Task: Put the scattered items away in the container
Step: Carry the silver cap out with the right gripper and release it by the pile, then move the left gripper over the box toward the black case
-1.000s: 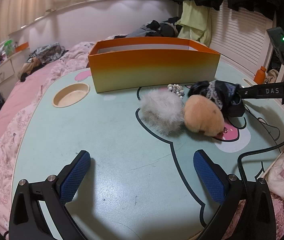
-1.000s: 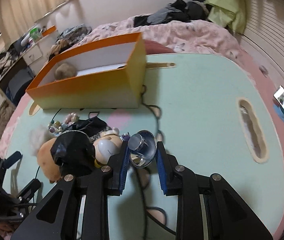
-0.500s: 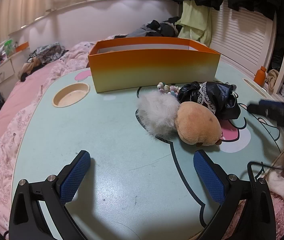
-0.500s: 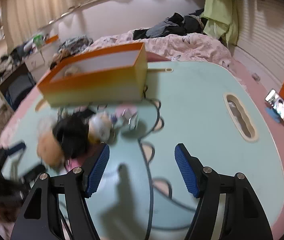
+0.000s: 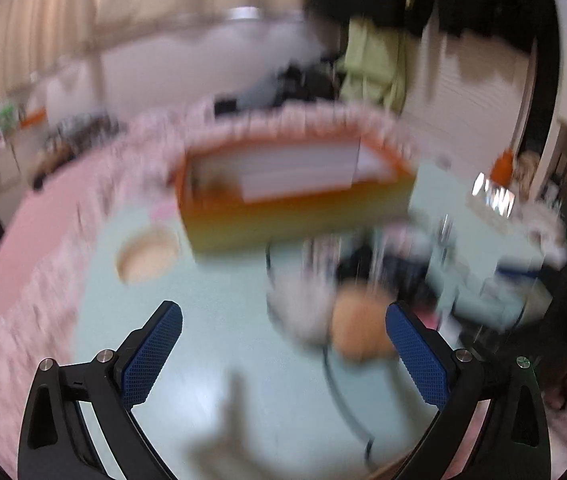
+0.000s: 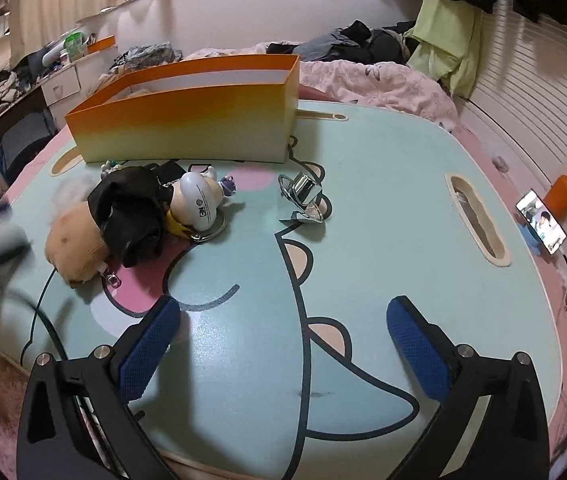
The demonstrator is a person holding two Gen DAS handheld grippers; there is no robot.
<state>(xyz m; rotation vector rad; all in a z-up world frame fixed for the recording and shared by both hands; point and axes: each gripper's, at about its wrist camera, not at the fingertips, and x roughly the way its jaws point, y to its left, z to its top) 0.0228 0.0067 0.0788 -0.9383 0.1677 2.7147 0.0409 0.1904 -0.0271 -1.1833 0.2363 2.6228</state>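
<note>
The orange cardboard box [image 6: 187, 120] stands open-topped toward the far edge of the mint-green cartoon table [image 6: 383, 200], its long side facing the cameras, and everything else is placed from it. Just in front of its left half lies the scattered pile: a small bead string [image 6: 109, 165] nearly touching the box wall, a black cloth [image 6: 131, 208] draped over a tan plush toy [image 6: 73, 240], a white fluffy pompom [image 6: 63, 196] behind them, and a white round figurine [image 6: 199, 200] leaning against the cloth. In front of the box's right end, apart from the pile, a shiny metal hook piece [image 6: 303, 196] rests on the tabletop. The right gripper [image 6: 283, 344] hovers nearer the table's near edge, well short of the box; its jaws have just been opening and stand wide apart with only bare table between them. The broad stretch from the box's right end to the oval cut-out [image 6: 477, 220] near the right edge lies open. In the blurred left wrist view the left gripper [image 5: 283, 352] is also spread wide, holding nothing, with the box [image 5: 295, 200] ahead, a round recess [image 5: 147, 256] to the box's left, and the plush [image 5: 359, 328] near its right finger.
</note>
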